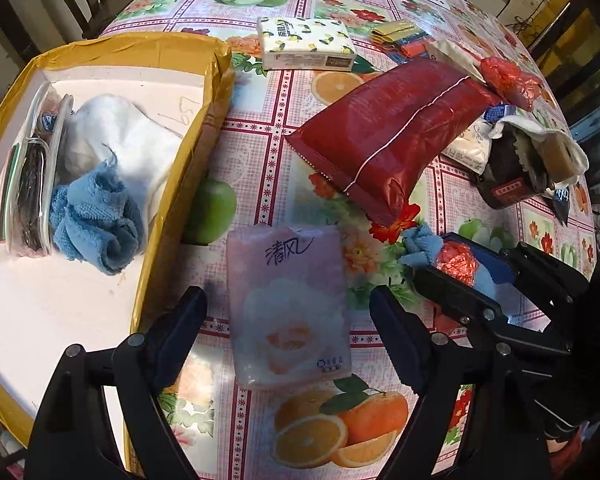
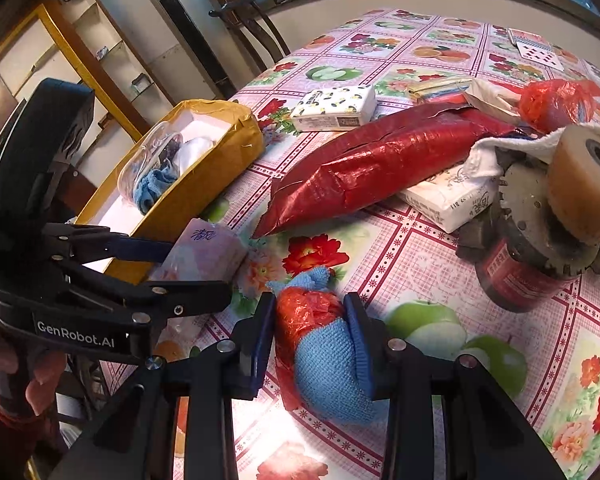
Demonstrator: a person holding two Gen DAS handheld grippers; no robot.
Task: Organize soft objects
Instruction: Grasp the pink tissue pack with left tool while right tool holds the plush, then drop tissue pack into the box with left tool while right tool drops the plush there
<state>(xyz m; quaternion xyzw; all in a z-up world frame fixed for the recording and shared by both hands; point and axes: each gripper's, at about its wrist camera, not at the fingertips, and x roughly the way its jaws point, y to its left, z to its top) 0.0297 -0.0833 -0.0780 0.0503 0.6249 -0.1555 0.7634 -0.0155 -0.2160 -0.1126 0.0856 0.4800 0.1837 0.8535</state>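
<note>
A pink tissue pack (image 1: 288, 280) lies flat on the fruit-print tablecloth. My left gripper (image 1: 290, 328) is open, one finger on each side of the pack and not touching it. To its left stands a yellow-taped box (image 1: 204, 128) holding a crumpled blue cloth (image 1: 96, 224), a white cloth (image 1: 128, 136) and a clear pouch (image 1: 32, 176). My right gripper (image 2: 310, 340) is shut on a bundle of blue cloth and red plastic (image 2: 324, 372) just above the table. In the left wrist view the right gripper (image 1: 466, 264) shows at the right edge.
A long red foil bag (image 1: 384, 136) lies across the middle. Behind it are a lemon-print tissue pack (image 1: 306, 42), coloured packets (image 1: 396, 38) and a red plastic bag (image 1: 508, 80). A dark jar topped with a tape roll (image 2: 540, 256) stands at the right, beside a white tissue pack (image 2: 452, 200).
</note>
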